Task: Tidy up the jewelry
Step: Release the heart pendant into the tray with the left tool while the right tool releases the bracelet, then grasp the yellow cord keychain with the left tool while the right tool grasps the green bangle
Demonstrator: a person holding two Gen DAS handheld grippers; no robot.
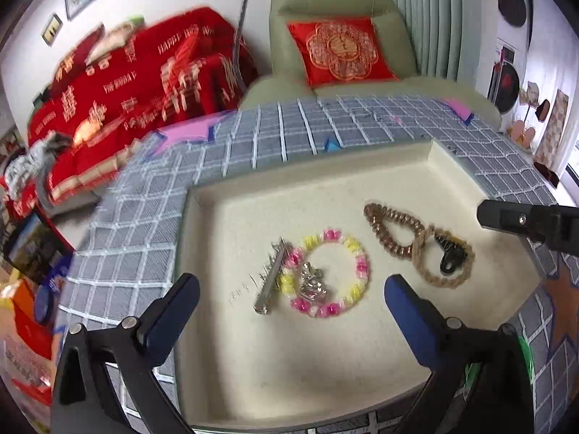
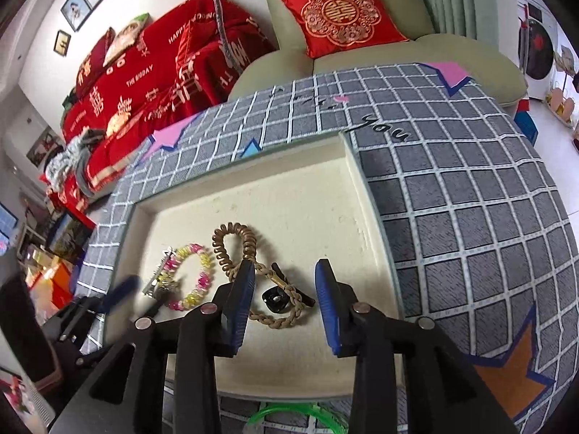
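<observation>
A cream tray (image 1: 289,369) (image 2: 311,195) lies on a grey checked cloth. In it are a pink and yellow bead bracelet (image 1: 356,251) (image 2: 204,279) around a silver charm (image 1: 312,283), a silver bar clip (image 1: 271,278), a brown coil bracelet (image 1: 391,229) (image 2: 249,242), and a tan braided bracelet (image 1: 423,271) (image 2: 278,322) with a black clasp (image 1: 450,257) (image 2: 277,298). My left gripper (image 1: 291,284) stands wide open just short of the bead bracelet, touching nothing. My right gripper (image 2: 285,270) is open over the braided bracelet, its pads apart from it.
The grey checked cloth (image 2: 470,217) covers the table around the tray, with a broad stretch on the right. A green plastic ring (image 2: 286,412) lies at the tray's near edge. Beyond the table stand a pale green sofa (image 1: 325,7) and red bedding (image 1: 144,72).
</observation>
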